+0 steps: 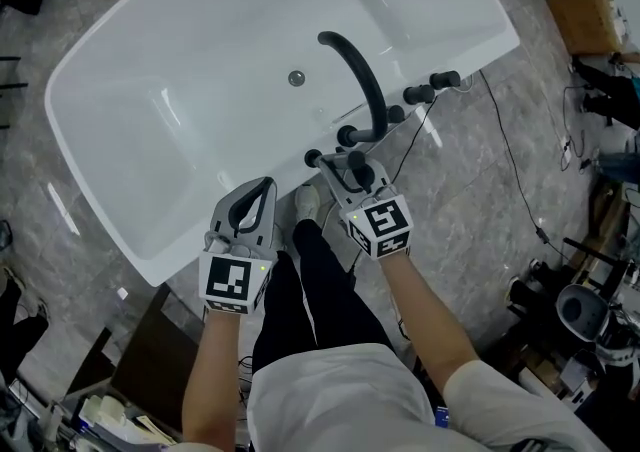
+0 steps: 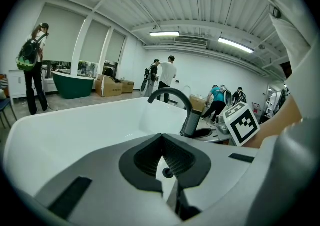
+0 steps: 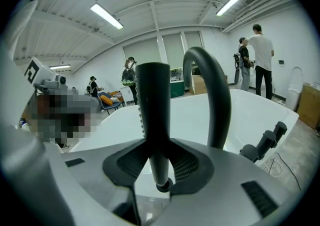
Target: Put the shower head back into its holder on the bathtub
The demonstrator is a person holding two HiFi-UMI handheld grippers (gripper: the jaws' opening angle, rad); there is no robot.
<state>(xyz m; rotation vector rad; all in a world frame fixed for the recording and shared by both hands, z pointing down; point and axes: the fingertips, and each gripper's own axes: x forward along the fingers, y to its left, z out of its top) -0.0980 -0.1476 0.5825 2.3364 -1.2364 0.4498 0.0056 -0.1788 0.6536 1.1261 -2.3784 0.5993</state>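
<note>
At the near rim of the bathtub (image 1: 180, 240), just beside the faucet (image 1: 362, 80) | we are gripping the shower head (image 3: 152, 100) by its handle in the right gripper (image 3: 160, 170), jaws partway closed on it; long axis standing upright | holder (hidden from us) probably lying straight below | left gripper (image 2: 161, 137) closed, empty, sitting farther off

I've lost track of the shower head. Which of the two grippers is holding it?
The right gripper: its jaws clamp the dark shower head by its handle. The left gripper is shut on nothing.
</note>
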